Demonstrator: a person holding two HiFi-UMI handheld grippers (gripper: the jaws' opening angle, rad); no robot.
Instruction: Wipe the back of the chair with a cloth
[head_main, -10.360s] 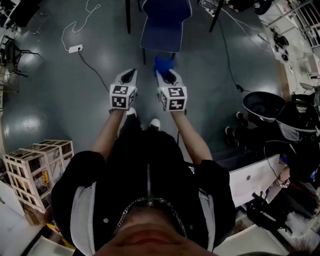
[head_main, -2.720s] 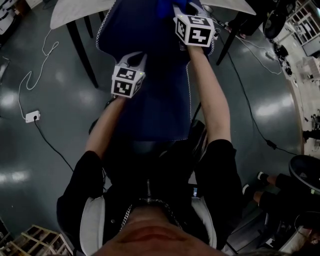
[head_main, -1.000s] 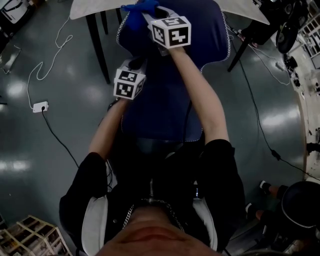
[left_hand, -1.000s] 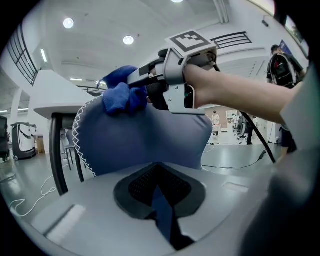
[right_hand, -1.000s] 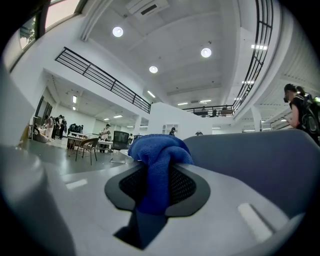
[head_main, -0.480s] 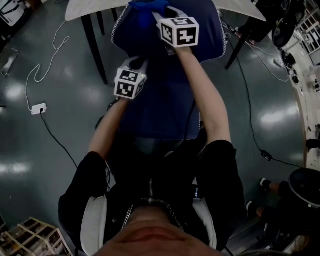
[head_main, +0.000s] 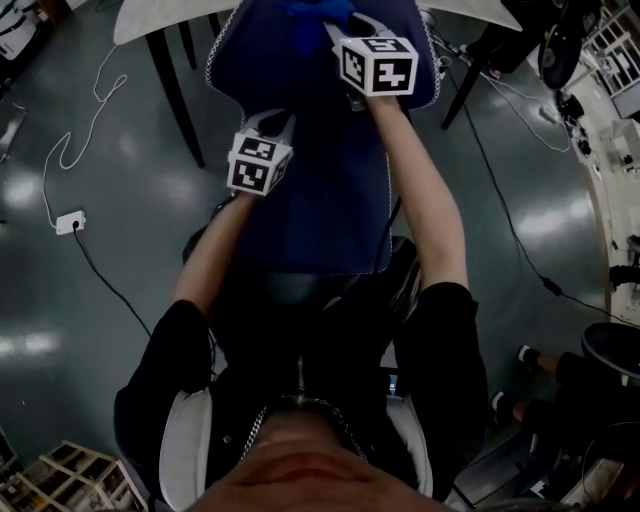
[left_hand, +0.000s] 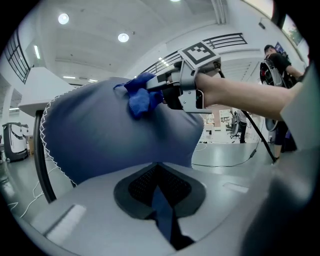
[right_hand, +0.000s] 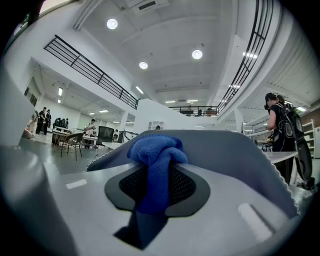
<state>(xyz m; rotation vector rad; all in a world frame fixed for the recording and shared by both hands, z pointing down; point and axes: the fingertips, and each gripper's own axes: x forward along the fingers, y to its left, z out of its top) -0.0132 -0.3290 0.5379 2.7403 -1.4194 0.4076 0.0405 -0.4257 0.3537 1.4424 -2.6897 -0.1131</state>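
The blue chair back (head_main: 320, 190) fills the upper middle of the head view. My right gripper (head_main: 345, 22) is at its top edge, shut on a bunched blue cloth (head_main: 316, 10) that presses against the chair. The right gripper view shows the cloth (right_hand: 157, 155) clamped between the jaws of the right gripper (right_hand: 159, 175), with the chair back (right_hand: 235, 150) just behind. My left gripper (head_main: 275, 122) lies against the left part of the back, lower down. Its jaws (left_hand: 159, 176) are closed to a thin slit with only chair fabric (left_hand: 100, 135) showing beyond. The left gripper view also shows the cloth (left_hand: 138, 97).
A white table (head_main: 150, 18) with dark legs (head_main: 165, 85) stands just beyond the chair. A power strip and cable (head_main: 68, 222) lie on the grey floor at left. Wooden crates (head_main: 60, 480) sit at bottom left. A person with a backpack (right_hand: 280, 125) stands at right.
My right gripper has slid the cloth rightward along the top of the chair back. My left gripper has stayed on the left part of the back.
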